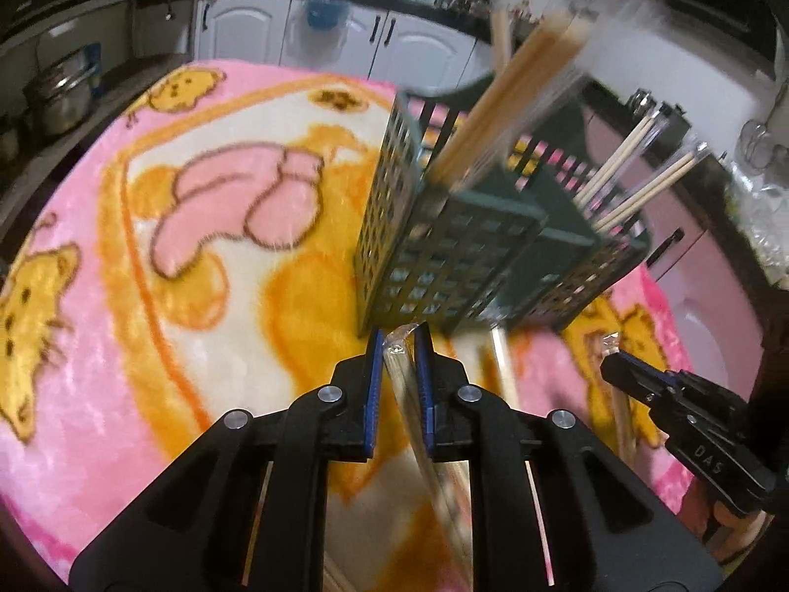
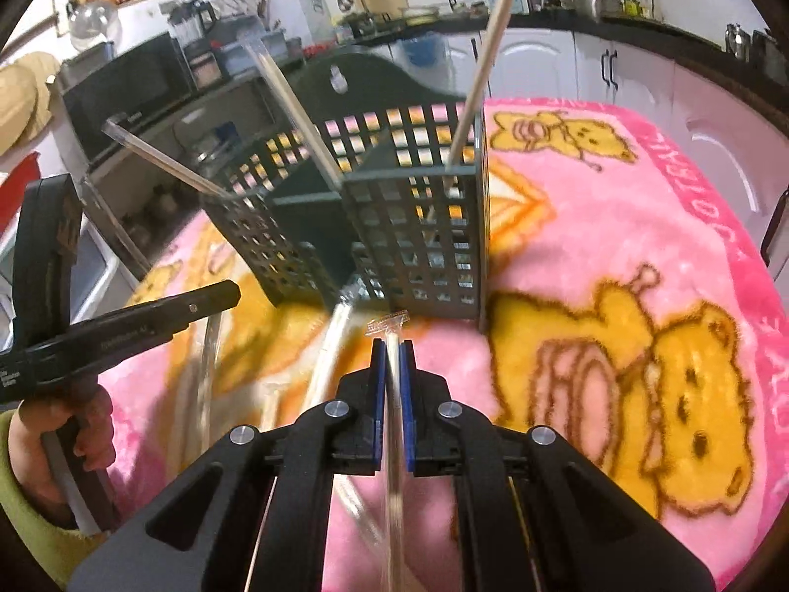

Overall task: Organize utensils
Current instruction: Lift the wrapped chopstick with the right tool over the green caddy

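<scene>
A dark green slatted utensil caddy (image 1: 444, 251) stands on the pink blanket, also in the right wrist view (image 2: 419, 246). Wrapped chopstick pairs stand in its compartments (image 1: 498, 108) (image 1: 636, 172) (image 2: 481, 74) (image 2: 291, 93). My left gripper (image 1: 400, 340) is shut on a wrapped chopstick pair (image 1: 419, 419), just in front of the caddy. My right gripper (image 2: 393, 345) is shut on another wrapped chopstick pair (image 2: 393, 419), its tip near the caddy's base. The right gripper also shows in the left wrist view (image 1: 609, 362), the left gripper in the right wrist view (image 2: 232, 293).
More wrapped chopsticks lie on the blanket before the caddy (image 2: 325, 360) (image 1: 505, 370) (image 2: 209, 365). The pink cartoon blanket (image 1: 197, 246) covers the table. Kitchen counters and white cabinets (image 1: 345, 44) ring it; a steel pot (image 1: 59, 93) sits left.
</scene>
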